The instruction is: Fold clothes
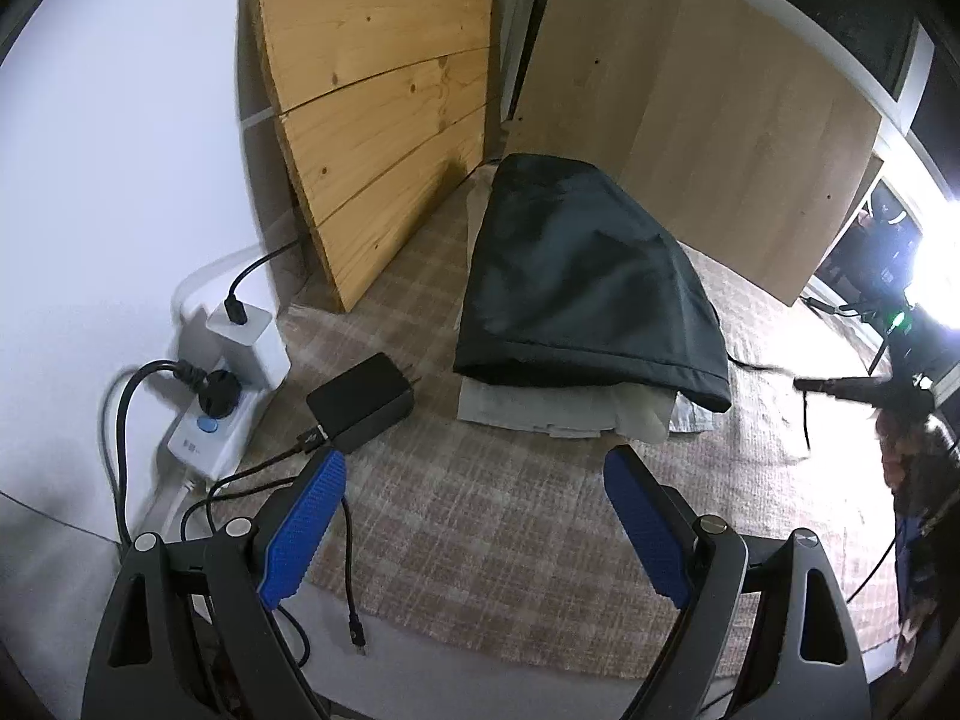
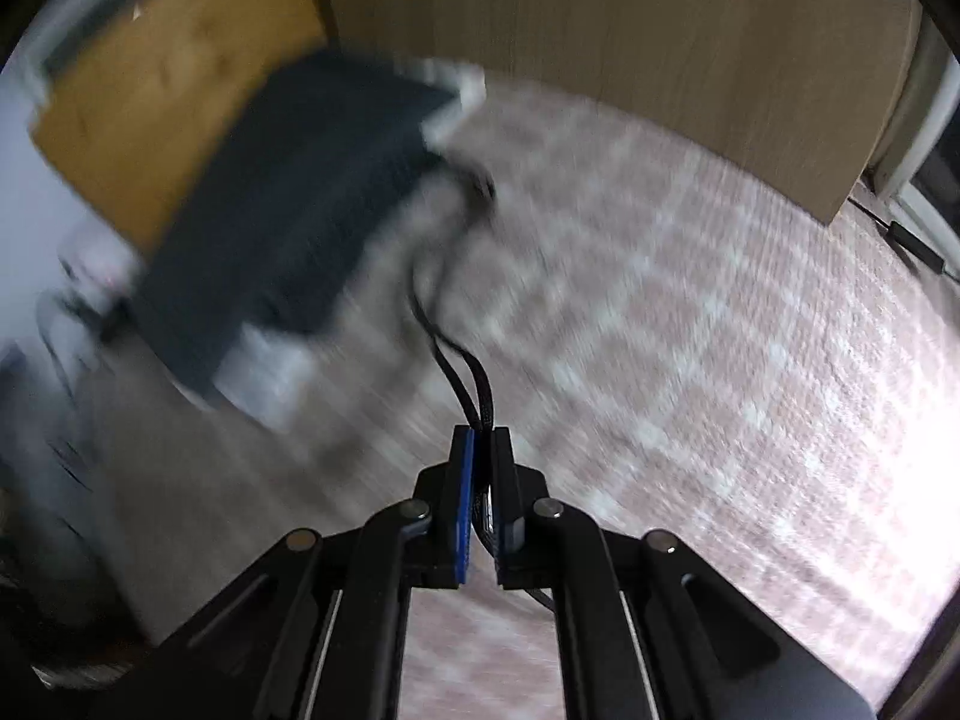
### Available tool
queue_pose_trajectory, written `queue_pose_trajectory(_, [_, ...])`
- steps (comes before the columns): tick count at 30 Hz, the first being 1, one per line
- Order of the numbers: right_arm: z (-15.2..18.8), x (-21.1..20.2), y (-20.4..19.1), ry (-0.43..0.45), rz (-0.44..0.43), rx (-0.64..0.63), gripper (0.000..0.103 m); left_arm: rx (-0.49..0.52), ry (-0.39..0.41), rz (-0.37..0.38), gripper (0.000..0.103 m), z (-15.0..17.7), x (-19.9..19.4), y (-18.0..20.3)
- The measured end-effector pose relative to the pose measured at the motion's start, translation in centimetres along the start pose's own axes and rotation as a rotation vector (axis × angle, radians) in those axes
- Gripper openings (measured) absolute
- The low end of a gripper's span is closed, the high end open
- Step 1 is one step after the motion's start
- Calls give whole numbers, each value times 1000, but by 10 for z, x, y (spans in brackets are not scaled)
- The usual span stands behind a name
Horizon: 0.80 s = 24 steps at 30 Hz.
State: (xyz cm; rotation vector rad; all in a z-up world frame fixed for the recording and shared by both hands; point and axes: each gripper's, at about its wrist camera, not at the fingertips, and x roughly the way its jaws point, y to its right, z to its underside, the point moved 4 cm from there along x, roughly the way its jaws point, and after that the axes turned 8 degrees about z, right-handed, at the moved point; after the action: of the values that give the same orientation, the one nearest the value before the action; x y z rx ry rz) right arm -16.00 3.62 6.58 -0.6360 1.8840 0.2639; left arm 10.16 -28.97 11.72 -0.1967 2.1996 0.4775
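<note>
A dark folded garment [image 1: 576, 282] lies on top of a stack of pale folded clothes [image 1: 558, 408] on the checked cloth. My left gripper [image 1: 474, 474] is open and empty, just short of the stack's near edge. In the blurred right wrist view the same dark garment [image 2: 288, 204] sits up left. My right gripper [image 2: 483, 438] is shut on a thin black cord or strap [image 2: 462, 360] that trails away toward the garment. The right gripper itself shows in the left wrist view [image 1: 807, 384] at the right, holding the black strap.
A pine board [image 1: 384, 132] and a lighter panel [image 1: 708, 120] lean at the back. A black power brick [image 1: 360, 402], its cable [image 1: 351, 570] and a white power strip [image 1: 210, 420] lie at the left by the white wall. A bright lamp [image 1: 936, 276] glares at the right.
</note>
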Motion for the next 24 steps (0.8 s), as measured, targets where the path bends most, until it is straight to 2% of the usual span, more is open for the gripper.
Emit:
queue_pose_trajectory(6, [-53, -76, -25, 213, -207, 94, 5, -26, 16, 2, 87, -1, -4, -13])
queue_pose_trajectory(9, [-85, -105, -61, 296, -280, 75, 5, -36, 24, -7, 87, 0, -7, -21])
queue_pose_trajectory(12, [-128, -107, -106, 330, -349, 30, 5, -33, 20, -25, 87, 2, -8, -28])
queue_pose_trajectory(15, [-157, -78, -150, 284, -394, -14, 5, -5, 24, -52, 87, 3, -12, -29])
queue_pose_trajectory(16, [-164, -59, -164, 245, -379, -22, 6, 4, 26, -58, 87, 2, -13, -28])
queue_pose_trajectory(18, [-175, -21, -188, 132, -297, -48, 12, 21, 30, -58, 87, -2, -14, -27])
queue_pose_trajectory(19, [-178, -6, -196, 87, -252, -53, 20, 29, 32, -59, 87, -5, -15, -27])
queue_pose_trajectory(20, [-178, 2, -197, 62, -200, -43, 20, 38, 33, -59, 87, -7, -15, -26])
queue_pose_trajectory(21, [-177, 6, -196, 49, -188, -28, 20, 46, 35, -59, 87, -9, -15, -25])
queue_pose_trajectory(24, [-162, -24, -182, 95, -313, 36, 26, 70, 41, -58, 87, -15, -17, -23])
